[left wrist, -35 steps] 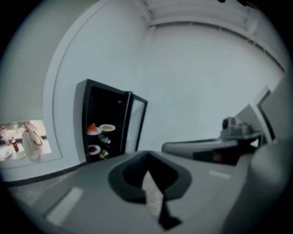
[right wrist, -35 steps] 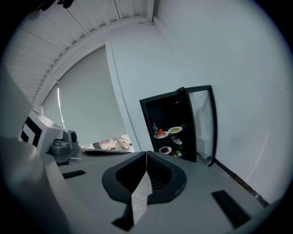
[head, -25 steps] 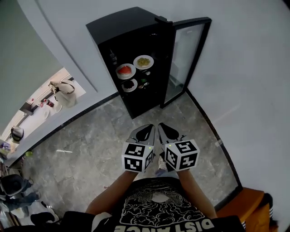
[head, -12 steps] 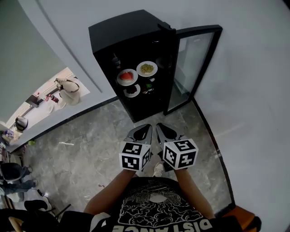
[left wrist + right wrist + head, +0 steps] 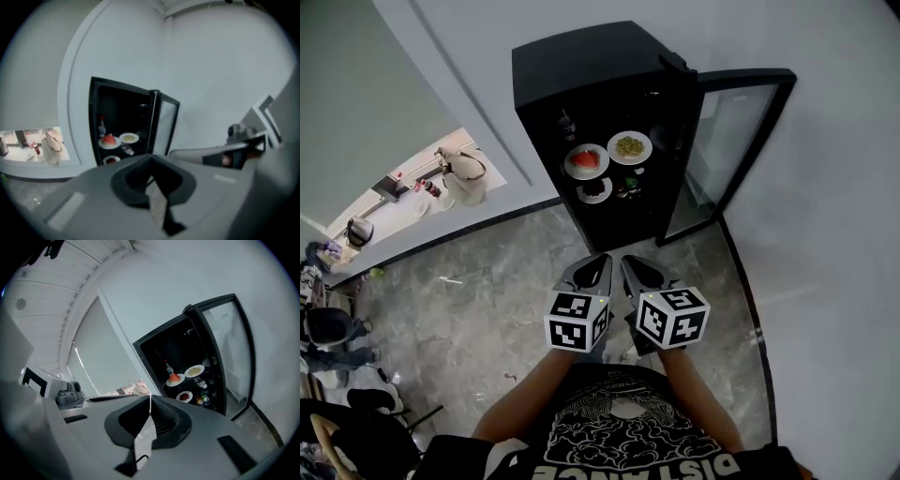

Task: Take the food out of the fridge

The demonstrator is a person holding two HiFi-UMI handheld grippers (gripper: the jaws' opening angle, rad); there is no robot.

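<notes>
The left tool (image 5: 592, 270) and right tool (image 5: 636, 272) are closed and empty. The white round plate of red food (image 5: 586, 160) in the far black fridge (image 5: 581, 66) looks stiff, breakable and slick, so it is best pinched at its near rim.

The person's grey two-jaw left gripper (image 5: 602, 260) and grey two-jaw right gripper (image 5: 627, 262) are held out side by side in front of the chest, close together but not touching, both pointing forward and tilted slightly down. Each pair of jaws is closed tip to tip with nothing between them. Behind each pair sits a white cube with black square markers (image 5: 577, 321). The bare left forearm (image 5: 530, 401) and bare right forearm (image 5: 705, 398) run back from the cubes.
</notes>
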